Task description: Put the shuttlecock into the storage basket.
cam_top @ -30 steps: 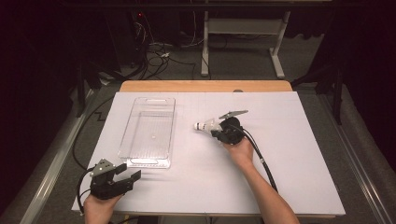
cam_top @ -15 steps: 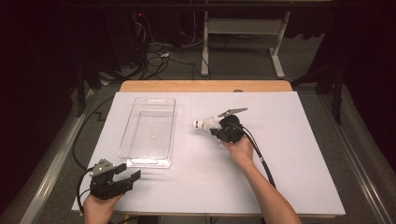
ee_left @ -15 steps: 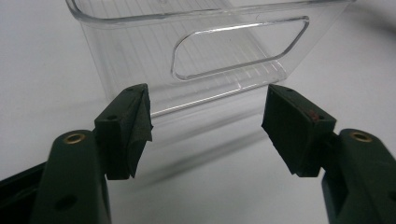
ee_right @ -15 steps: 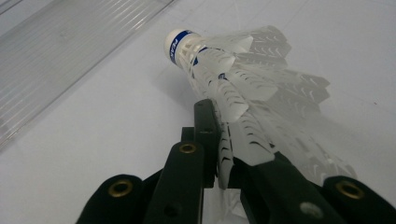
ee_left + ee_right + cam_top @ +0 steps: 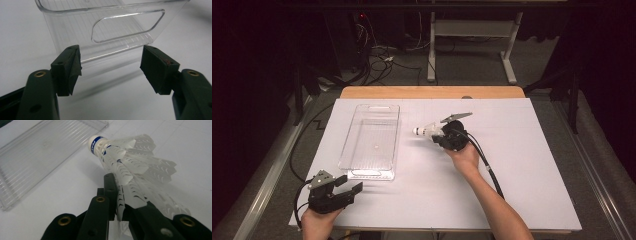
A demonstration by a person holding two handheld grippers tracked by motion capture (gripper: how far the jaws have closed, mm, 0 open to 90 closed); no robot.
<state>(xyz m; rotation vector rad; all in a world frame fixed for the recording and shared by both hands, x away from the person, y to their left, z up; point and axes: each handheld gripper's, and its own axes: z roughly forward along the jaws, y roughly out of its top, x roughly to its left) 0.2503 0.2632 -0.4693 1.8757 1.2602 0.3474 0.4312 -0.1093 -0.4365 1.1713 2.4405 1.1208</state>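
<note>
Shuttlecock [image 5: 424, 130] is held by its feathers in closed right gripper [image 5: 439, 136]
Compared to before, it was moved slightly toward clear tray [image 5: 371, 141]; left gripper [image 5: 353, 190] is kept open, empty

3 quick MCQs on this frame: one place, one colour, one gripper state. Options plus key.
1. Where is the shuttlecock relative to the clear tray in the high view?
A inside it
B right of it
C left of it

2. What colour is the band on the shuttlecock's cork?
A blue
B red
C green

3. How is the left gripper?
A shut on the tray
B shut on nothing
C open

Key: 1 B, it is held beside the tray's right wall. 2 A, the right gripper view shows blue. 3 C, its jaws stand wide apart.
</note>
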